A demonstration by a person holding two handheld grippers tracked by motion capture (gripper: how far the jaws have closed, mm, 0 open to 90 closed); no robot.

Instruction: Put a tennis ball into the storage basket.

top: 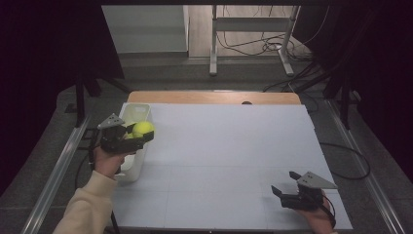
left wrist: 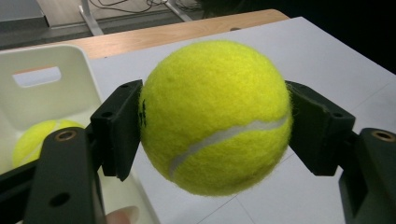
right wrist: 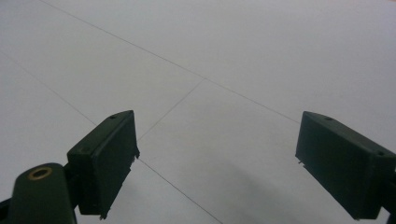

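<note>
My left gripper (top: pixel 142 132) is shut on a yellow-green tennis ball (top: pixel 143 128) and holds it above the right rim of a white bin (top: pixel 138 113) at the table's left. In the left gripper view both black pads press the sides of the tennis ball (left wrist: pixel 215 116), my left gripper (left wrist: pixel 215 123) closed around it. A second tennis ball (left wrist: pixel 39 140) lies inside the bin (left wrist: pixel 56 100). My right gripper (top: pixel 286 183) rests low over the white table surface (top: pixel 229 151) at the front right, jaws wide apart. In the right gripper view my right gripper (right wrist: pixel 217 163) has nothing between its pads.
A wooden table edge (top: pixel 214 97) runs along the far side of the white surface. Beyond it stand a metal frame (top: pixel 253 39) and loose cables (top: pixel 272 46) on the floor. Metal rails (top: pixel 63 161) flank the table on both sides.
</note>
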